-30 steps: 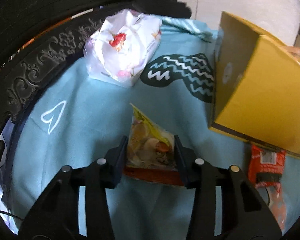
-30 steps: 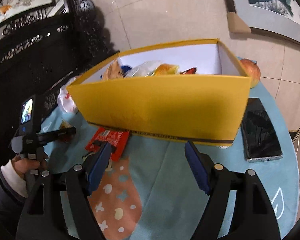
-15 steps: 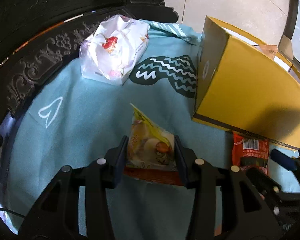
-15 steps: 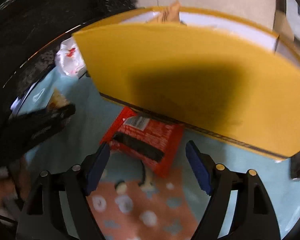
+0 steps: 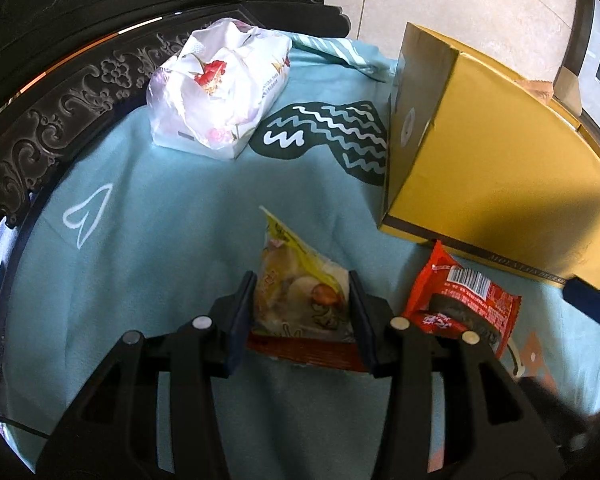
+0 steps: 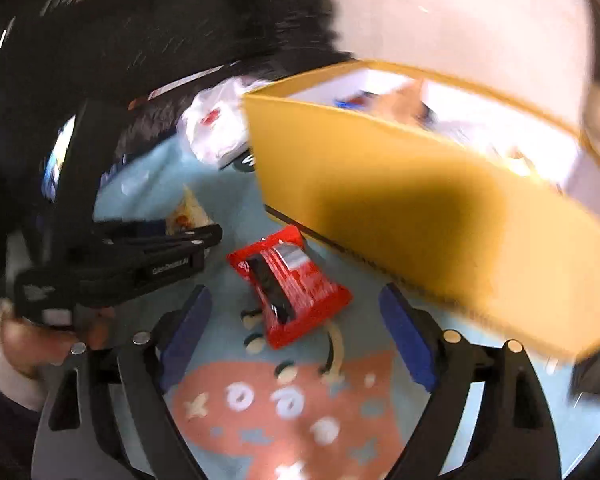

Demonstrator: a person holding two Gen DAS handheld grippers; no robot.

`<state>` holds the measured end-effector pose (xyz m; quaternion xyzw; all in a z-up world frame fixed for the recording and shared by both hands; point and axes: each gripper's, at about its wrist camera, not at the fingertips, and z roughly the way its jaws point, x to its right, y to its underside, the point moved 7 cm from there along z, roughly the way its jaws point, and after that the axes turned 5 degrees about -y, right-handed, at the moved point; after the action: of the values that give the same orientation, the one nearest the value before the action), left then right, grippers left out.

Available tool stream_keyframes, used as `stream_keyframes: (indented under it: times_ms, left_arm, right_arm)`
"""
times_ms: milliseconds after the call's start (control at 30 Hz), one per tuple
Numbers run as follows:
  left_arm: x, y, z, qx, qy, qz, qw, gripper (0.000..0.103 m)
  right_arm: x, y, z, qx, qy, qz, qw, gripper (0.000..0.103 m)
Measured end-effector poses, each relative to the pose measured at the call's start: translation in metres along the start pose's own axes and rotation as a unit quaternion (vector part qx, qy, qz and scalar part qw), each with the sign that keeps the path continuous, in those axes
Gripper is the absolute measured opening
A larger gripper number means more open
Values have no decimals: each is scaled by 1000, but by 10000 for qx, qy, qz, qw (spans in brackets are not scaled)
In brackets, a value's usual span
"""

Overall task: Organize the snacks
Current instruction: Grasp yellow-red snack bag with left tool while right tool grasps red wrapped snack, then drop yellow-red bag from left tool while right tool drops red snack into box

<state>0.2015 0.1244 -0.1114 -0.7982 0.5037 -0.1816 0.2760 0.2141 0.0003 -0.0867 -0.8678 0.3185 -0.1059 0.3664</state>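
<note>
My left gripper (image 5: 302, 300) is shut on a yellow pastry snack packet (image 5: 296, 284) and holds it just over the blue tablecloth (image 5: 160, 240). A red snack packet (image 5: 464, 300) lies flat to its right, against the foot of the yellow box (image 5: 480, 168). In the right wrist view my right gripper (image 6: 296, 324) is open and empty, its jaws wide on either side of the red packet (image 6: 292, 288), just short of it. The left gripper (image 6: 148, 256) shows at the left there. The open yellow box (image 6: 420, 200) holds several snacks.
A white flowered bag (image 5: 220, 88) lies at the back left of the table. A dark carved wooden rim (image 5: 60, 112) borders the cloth on the left. A black phone (image 6: 588, 376) lies by the box at the far right.
My right gripper has swung down and left from facing the box to hover over the red packet. My left gripper still holds the yellow packet and has drifted slightly.
</note>
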Motion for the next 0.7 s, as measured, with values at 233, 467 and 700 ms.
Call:
stream_keyframes:
  times_ms: [233,467,700]
  left_arm:
    - [0,-1,3,8,-72,5,10000,45]
    - [4,0,-3,-2,124,14,9999,45]
    - [35,3,-48,314,525,451,9971,45]
  right_arm:
    - [-9,4,54,-562,-418,-398,9968,63]
    - [2,22,18,-419,-490,142,9978,45]
    - [32,37,-68,305,-284,792,9960,45]
